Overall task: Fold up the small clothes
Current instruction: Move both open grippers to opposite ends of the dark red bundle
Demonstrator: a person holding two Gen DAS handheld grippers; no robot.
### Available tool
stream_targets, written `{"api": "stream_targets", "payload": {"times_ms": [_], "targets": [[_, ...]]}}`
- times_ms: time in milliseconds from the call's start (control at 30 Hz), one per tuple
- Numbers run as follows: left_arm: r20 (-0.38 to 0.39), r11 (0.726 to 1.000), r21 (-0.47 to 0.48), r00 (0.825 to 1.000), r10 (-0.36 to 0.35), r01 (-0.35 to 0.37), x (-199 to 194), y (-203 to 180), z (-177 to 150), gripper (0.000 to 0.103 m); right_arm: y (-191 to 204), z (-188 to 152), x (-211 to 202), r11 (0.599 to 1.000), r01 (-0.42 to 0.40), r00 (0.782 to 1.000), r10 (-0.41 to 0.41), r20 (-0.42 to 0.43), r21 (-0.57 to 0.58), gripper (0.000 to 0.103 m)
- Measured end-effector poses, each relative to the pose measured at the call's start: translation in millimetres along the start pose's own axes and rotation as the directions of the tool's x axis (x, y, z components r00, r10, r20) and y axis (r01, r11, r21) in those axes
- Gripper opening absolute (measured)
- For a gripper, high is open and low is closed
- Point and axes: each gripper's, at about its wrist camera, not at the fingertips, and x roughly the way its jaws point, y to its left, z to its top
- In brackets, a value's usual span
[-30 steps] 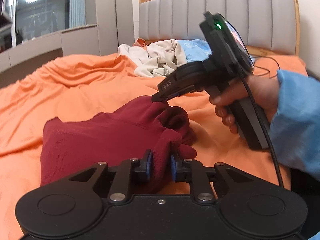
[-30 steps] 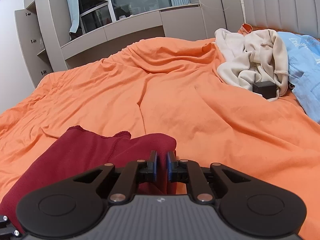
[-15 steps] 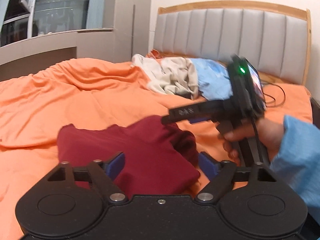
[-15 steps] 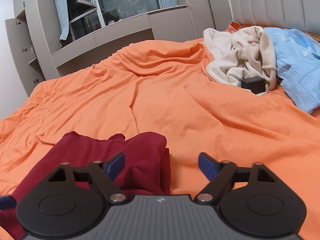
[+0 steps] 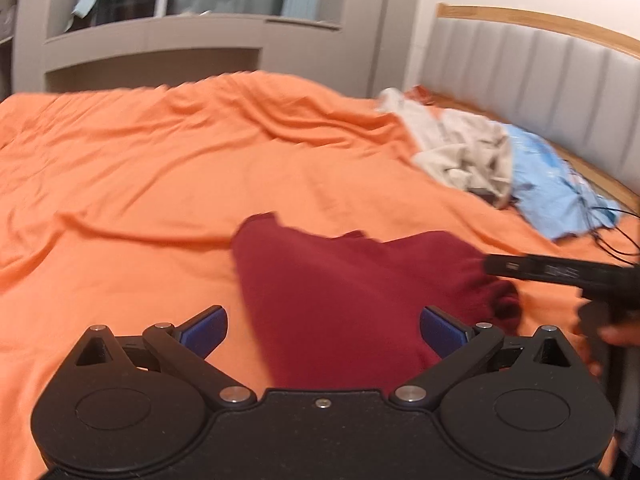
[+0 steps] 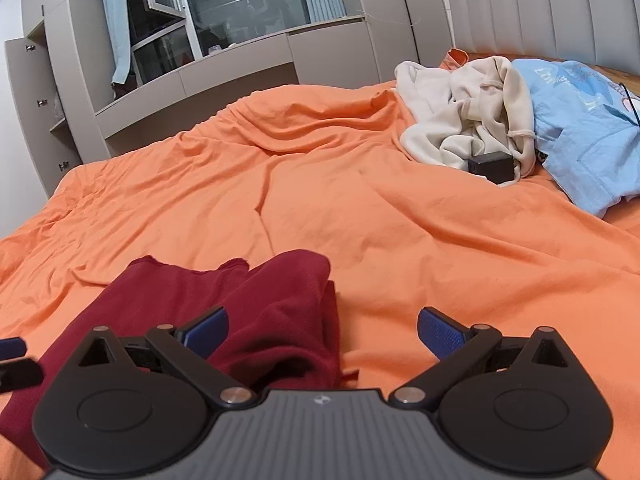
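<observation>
Bed view from the left wrist first, and it's a bit smeared. The left tongs (image 5: 323,327) have their jaws opening, blue pads (image 5: 204,328) spread about as wide as they go, and they're not pinching anything. The dark red garment (image 5: 360,300) lies on the orange bedsheet (image 5: 160,168) right ahead of them, its near end running in between the two pads, though neither pad presses on it. Off to the right of these tongs, one black finger of the right tongs (image 5: 560,270) pokes in sideways over the far right corner of the red cloth; I can't tell whether it touches. A bit of the person's hand (image 5: 616,336) shows under it at the edge. Further ahead and to the right sits a cream garment (image 5: 464,152) piled up, with a light blue garment (image 5: 556,188) beside it, both near the grey padded headboard (image 5: 540,80).

Right wrist view is sharper. The right tongs (image 6: 323,327) are also opening, pads wide apart, gripping nothing. The red garment is bunched in front of the left pad and spreads off to the left; in front of the right pad there's just bare sheet. A sliver of the left tongs peeks in at the far left edge. Well ahead and to the right, a small black box (image 6: 492,166) rests against the cream pile, the blue garment right next to it. Grey cabinets (image 6: 240,76) and a dark window (image 6: 240,4) sit beyond the bed.
</observation>
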Motion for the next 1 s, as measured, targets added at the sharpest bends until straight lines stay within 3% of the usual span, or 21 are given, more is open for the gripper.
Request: {"api": "stream_targets", "payload": {"times_ms": [133,400,567,767,867,1000], "targets": [[-0.017,0.999,-0.025,0.999,0.035,-0.035,7,17,-3,0.102,9,-6,-5,1.0,-0.001,1.0,0.001,0.005,-0.028,0.103],[-0.012,0.996,-0.091,1.0,-0.007,0.005,22,32,-24,0.103,26,-21,-10,0.998,-0.01,1.0,0.009,-0.019,-0.067,0.103],[-0.019,0.977,-0.202,0.997,-0.07,0.065,31,48,-37,0.103,37,-34,-13,0.993,0.003,0.999,-0.009,-0.047,-0.119,0.103],[-0.013,0.963,-0.248,0.994,-0.112,0.105,37,54,-47,0.103,48,-54,-21,0.976,0.076,0.995,-0.087,-0.046,-0.202,0.103],[-0.009,0.964,-0.243,0.993,-0.116,0.111,40,53,-49,0.103,45,-58,-27,0.981,0.079,0.995,-0.087,-0.038,-0.176,0.103],[0.004,0.961,-0.251,0.992,-0.123,0.12,41,53,-52,0.103,23,-47,-37,0.998,0.046,0.999,-0.045,0.022,-0.036,0.103]]}}
